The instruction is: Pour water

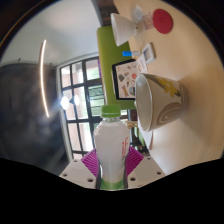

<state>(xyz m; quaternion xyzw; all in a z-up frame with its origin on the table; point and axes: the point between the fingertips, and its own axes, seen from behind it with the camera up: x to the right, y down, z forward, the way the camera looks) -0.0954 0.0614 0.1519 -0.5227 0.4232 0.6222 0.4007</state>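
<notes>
My gripper (112,163) is shut on a clear plastic water bottle (111,140) with a green cap (109,110) and a green band low on its label. The pink pads (92,157) press on both sides of the bottle's body. The view is rolled strongly sideways, so the bottle is tilted. A white cup (160,98) with a yellow-green pattern stands just beyond the bottle's cap, to the right of it, its open mouth turned toward the bottle. No water shows leaving the bottle.
A white table (190,60) carries the cup, a printed card (126,76), a red disc (161,18) and white items (126,27). A lime-green panel (107,45) edges the table. A window with dark frames (78,82) and a grey wall lie beyond.
</notes>
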